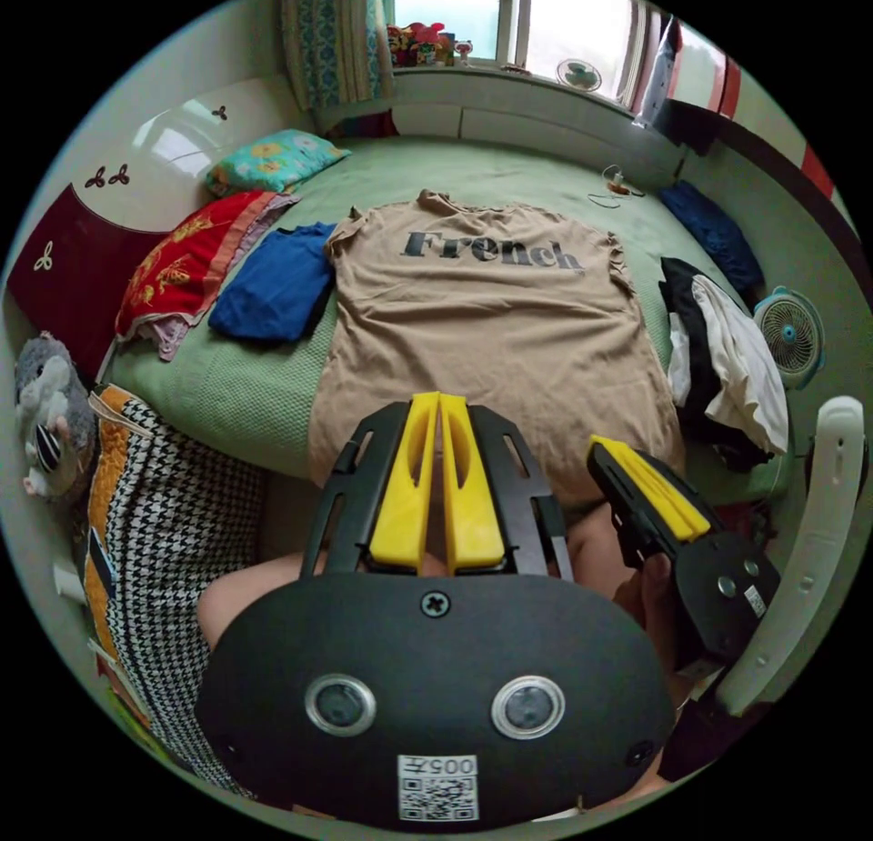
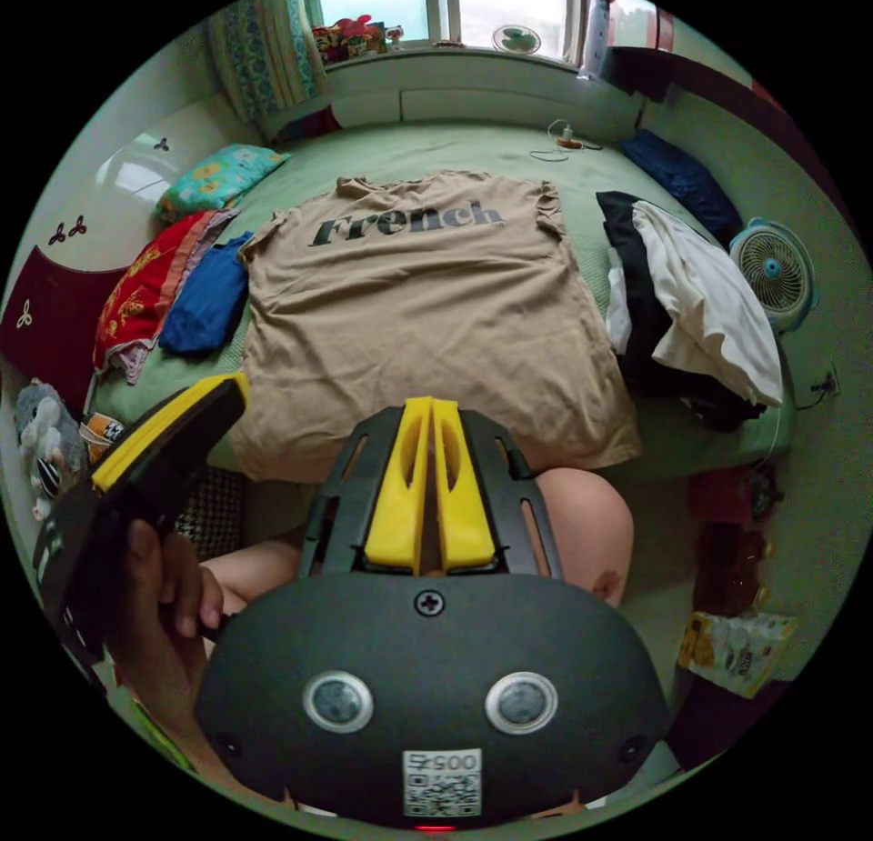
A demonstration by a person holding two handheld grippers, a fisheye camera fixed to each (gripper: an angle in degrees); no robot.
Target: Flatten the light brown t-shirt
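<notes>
The t-shirt (image 1: pixel 491 332) lies spread flat on the bed (image 1: pixel 236 395). Both tongs, left (image 1: pixel 439 405) and right (image 2: pixel 432 409), hang above its hem, jaws pressed together, holding nothing.

You have a bed (image 1: pixel 245 395) under a green textured cover, running from the lower middle of both views up to the window wall. Lying on it, mid-frame, is the light brown t-shirt (image 1: pixel 491 332), spread front-up, its hem at the near edge. Just left of it lies a folded blue garment (image 1: pixel 273 286), then red patterned bedding (image 1: pixel 177 264) and a floral pillow (image 1: pixel 268 159) at upper left. At right sits a black-and-white clothes pile (image 2: pixel 691 305), with a dark blue cloth (image 2: pixel 677 177) above it.
</notes>
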